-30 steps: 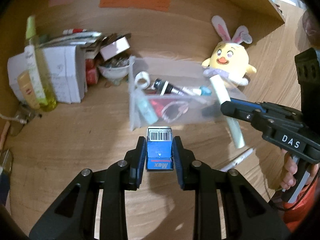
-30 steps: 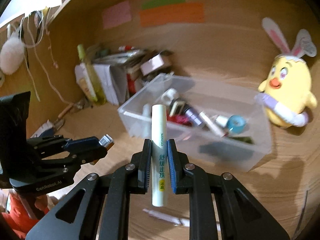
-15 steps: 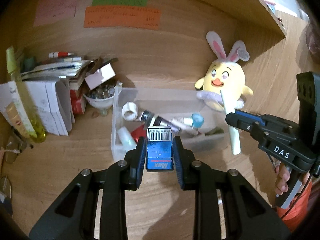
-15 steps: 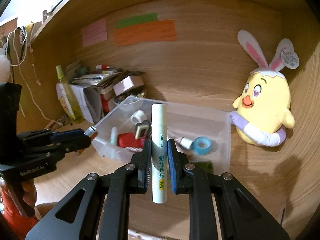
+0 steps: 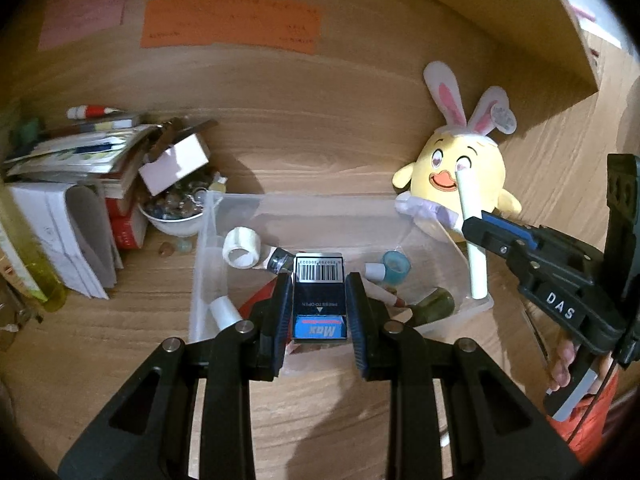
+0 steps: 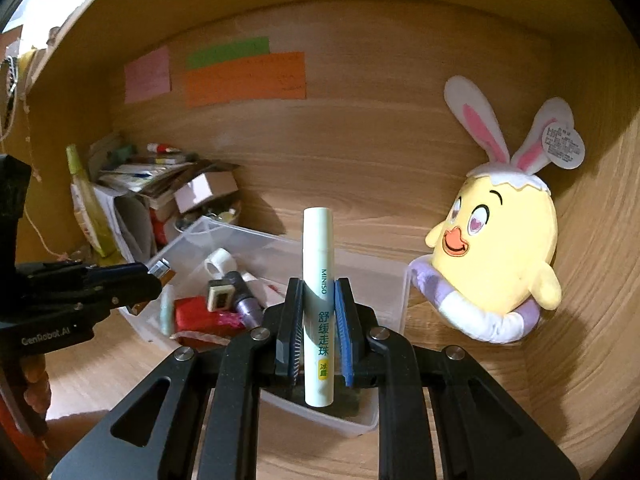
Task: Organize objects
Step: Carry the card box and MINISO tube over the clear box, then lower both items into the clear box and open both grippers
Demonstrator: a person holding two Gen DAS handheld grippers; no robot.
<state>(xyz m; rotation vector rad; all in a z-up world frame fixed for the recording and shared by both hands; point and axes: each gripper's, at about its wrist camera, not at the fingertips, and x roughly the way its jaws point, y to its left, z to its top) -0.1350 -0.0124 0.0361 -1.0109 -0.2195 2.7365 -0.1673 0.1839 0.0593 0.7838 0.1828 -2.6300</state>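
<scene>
Both held level over the clear bin (image 5: 208, 240), left gripper (image 5: 319, 304) above its near side, right gripper (image 6: 319, 320) by its right end. Wooden surface (image 5: 120, 344) inside a wooden alcove, coloured paper notes (image 6: 244, 78) on the back wall, yellow chick toy (image 6: 500, 248) just right of the bin, pile of books and boxes (image 5: 80, 168) to the left. Left one clamped narrow on a small blue box (image 5: 319, 300), barcode end forward. Right one pinched tight on an upright white tube (image 6: 318, 304). Tape rolls, pens, bits in the bin.
</scene>
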